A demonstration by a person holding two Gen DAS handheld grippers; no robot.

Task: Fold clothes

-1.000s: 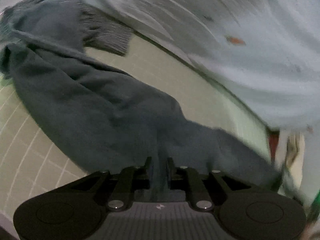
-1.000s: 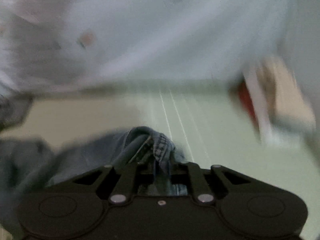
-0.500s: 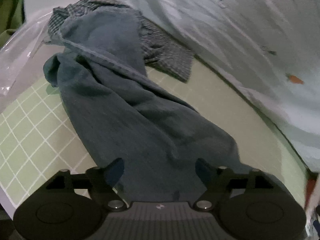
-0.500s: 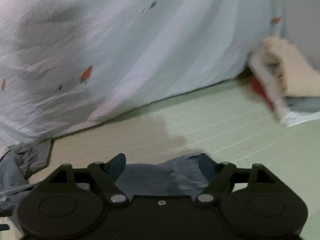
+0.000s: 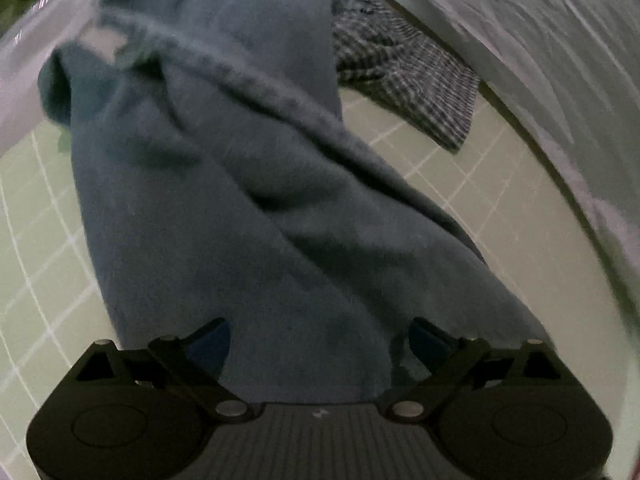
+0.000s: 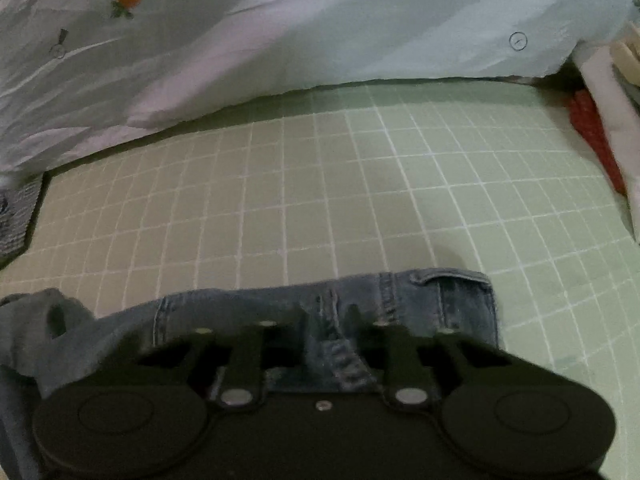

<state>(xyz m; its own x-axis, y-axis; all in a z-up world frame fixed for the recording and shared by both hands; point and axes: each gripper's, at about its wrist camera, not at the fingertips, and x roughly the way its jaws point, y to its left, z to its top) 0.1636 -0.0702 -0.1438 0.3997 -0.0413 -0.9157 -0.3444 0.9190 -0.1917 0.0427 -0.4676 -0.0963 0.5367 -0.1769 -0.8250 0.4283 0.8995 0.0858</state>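
A pair of blue jeans (image 5: 240, 200) lies crumpled in a long heap on the green grid mat (image 5: 480, 184). My left gripper (image 5: 320, 332) hovers low over one end of it. Its jaws are opening wide, the denim lies under and between them, and the pads do not touch it. In the right wrist view the waistband end of the jeans (image 6: 440, 300) lies flat on the mat (image 6: 320, 200). My right gripper (image 6: 330, 320) is closing there, with a fold of the waistband pinched between its fingers.
A grey checked cloth (image 5: 400, 72) lies beyond the jeans, with its corner (image 6: 20, 208) also at the left of the right wrist view. A white sheet with carrot print (image 6: 320, 20) borders the mat's far side. Folded clothes (image 6: 600, 120) sit at the right, clear plastic (image 5: 24, 60) at the left.
My left gripper let go of the denim, opened wide and came down closer along the jeans. My right gripper opened, moved down to the waistband and narrowed onto it again.
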